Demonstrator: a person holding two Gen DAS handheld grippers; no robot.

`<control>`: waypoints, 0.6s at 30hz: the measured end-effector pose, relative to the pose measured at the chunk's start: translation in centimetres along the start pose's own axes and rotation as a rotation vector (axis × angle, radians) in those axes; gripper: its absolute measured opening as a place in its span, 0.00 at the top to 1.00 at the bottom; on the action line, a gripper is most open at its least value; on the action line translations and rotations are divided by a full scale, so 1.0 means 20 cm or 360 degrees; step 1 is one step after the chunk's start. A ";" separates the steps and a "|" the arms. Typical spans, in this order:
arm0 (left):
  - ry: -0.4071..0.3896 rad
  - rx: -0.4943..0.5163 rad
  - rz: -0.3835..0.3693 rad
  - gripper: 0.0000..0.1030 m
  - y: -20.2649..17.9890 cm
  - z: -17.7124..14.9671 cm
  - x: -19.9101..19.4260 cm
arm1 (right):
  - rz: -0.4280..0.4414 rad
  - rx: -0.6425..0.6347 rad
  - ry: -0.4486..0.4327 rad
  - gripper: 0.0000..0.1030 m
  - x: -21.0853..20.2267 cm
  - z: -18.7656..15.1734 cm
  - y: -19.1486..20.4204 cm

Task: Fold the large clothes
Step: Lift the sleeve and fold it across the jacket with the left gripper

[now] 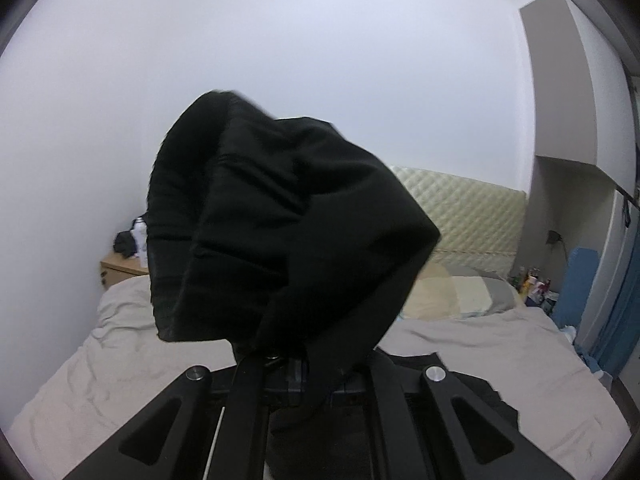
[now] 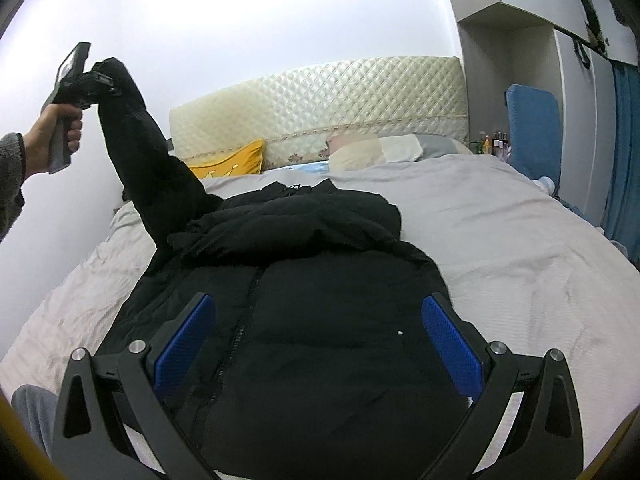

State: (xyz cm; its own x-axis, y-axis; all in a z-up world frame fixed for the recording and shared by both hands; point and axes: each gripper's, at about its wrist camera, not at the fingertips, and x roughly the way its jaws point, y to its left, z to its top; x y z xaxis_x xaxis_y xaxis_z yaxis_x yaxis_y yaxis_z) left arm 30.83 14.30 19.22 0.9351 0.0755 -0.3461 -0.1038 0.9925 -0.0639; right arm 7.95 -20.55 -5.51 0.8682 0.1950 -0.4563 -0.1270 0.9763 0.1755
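My left claw (image 2: 105, 80) pinches the black coat's sleeve (image 2: 152, 160) high up left of the coat (image 2: 320, 340), while my wide-open right claw (image 2: 318, 344) hangs over its middle.

Matt black padded jacket (image 2: 320, 352) on a creased cloth bedsheet (image 2: 520, 232).

A black padded jacket (image 2: 320, 340) is lying front-up across the middle and lower part of the frame, its zipper running down left of centre. One sleeve (image 2: 148, 152) is stretching up toward the upper left, its cuff hanging bunched at the top.
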 end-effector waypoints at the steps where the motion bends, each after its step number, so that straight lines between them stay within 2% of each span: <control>1: 0.0002 0.0025 -0.0008 0.96 -0.06 -0.01 0.01 | 0.0005 0.0007 -0.0006 0.00 0.00 0.00 -0.02; 5: 0.0038 0.0115 -0.0085 0.97 -0.36 -0.06 0.04 | -0.0018 0.0001 -0.0056 0.00 -0.04 0.03 -0.08; 10: 0.0117 0.0174 -0.0242 0.97 -0.76 -0.18 0.12 | -0.0021 -0.0001 -0.0080 0.00 -0.06 0.05 -0.19; 15: 0.0236 0.0285 -0.0373 0.97 -1.13 -0.43 0.28 | -0.0051 0.0118 -0.0093 0.00 -0.07 0.05 -0.36; 18: 0.0320 0.0328 -0.0451 0.97 -1.27 -0.60 0.38 | -0.0048 0.0180 -0.0093 0.00 -0.07 0.04 -0.41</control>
State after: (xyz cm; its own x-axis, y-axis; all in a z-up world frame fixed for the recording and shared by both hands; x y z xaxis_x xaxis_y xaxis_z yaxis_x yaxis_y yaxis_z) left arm 36.48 -11.59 6.90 0.8298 -0.2037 -0.5195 0.2377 0.9713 -0.0012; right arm 8.15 -28.99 -5.51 0.8977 0.1568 -0.4118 -0.0485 0.9640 0.2613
